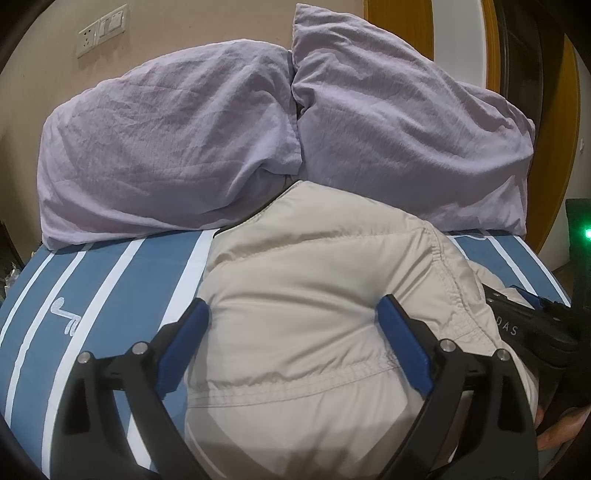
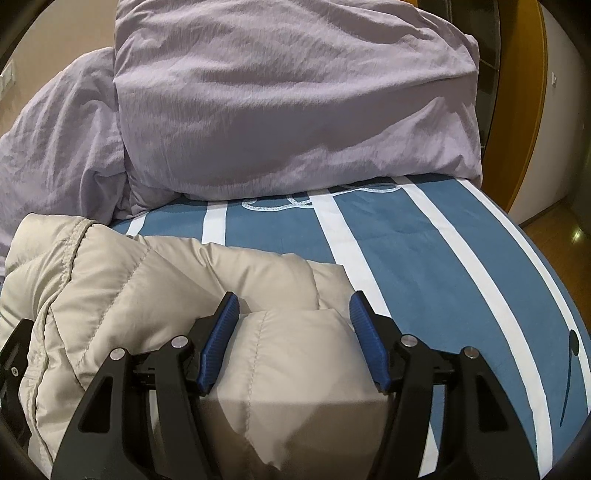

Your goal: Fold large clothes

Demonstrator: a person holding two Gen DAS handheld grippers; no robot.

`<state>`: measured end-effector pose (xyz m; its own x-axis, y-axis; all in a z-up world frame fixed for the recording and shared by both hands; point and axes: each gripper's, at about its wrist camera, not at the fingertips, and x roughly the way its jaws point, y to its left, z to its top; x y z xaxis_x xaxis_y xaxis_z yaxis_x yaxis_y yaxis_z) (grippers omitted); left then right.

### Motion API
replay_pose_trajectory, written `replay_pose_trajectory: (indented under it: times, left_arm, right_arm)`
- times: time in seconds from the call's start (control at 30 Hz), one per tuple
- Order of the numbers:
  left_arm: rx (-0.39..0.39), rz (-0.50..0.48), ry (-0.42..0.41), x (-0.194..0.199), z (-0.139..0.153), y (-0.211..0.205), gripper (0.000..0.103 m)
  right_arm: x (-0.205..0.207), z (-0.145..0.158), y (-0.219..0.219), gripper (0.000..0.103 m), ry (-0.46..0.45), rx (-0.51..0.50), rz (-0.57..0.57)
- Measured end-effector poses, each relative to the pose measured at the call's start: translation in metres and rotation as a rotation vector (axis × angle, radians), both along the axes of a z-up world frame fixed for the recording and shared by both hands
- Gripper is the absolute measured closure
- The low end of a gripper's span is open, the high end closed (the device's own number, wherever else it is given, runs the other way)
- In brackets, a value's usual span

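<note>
Fold step: padded jacket [image 2: 147, 280], bed [image 2: 443, 258] centre.
L gripper [image 1: 293, 310] & R gripper [image 2: 293, 306] jaws apart, unclamped; seam to be pinched before lifting.

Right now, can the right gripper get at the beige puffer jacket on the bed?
Probably yes. The right gripper is open, a padded fold of the beige puffer jacket already lies between its pads, and nothing blocks it.

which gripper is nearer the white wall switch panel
Left. The left gripper faces the white wall switch panel beyond the pillows; the right gripper sits farther right.
</note>
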<state>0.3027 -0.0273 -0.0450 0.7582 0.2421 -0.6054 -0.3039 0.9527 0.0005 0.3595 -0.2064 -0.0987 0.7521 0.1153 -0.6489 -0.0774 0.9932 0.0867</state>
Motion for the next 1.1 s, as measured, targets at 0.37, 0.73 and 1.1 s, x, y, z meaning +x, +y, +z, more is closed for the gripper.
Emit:
replay_pose_trajectory:
  times: [0.37,0.73,1.1]
  left_arm:
    - [0.007,0.004,0.004,0.001,0.0,-0.001,0.01]
    - [0.007,0.003,0.004,0.0,0.0,0.0,0.009]
    - [-0.05,-0.023,0.015,0.0,0.019,0.007,0.01]
  right_arm:
    - [0.001,-0.001,0.0,0.038,0.001,-0.001,0.0]
    - [0.001,-0.001,0.0,0.038,-0.003,0.0,0.007]
    - [0.002,-0.004,-0.001,0.037,0.01,0.007,0.006]
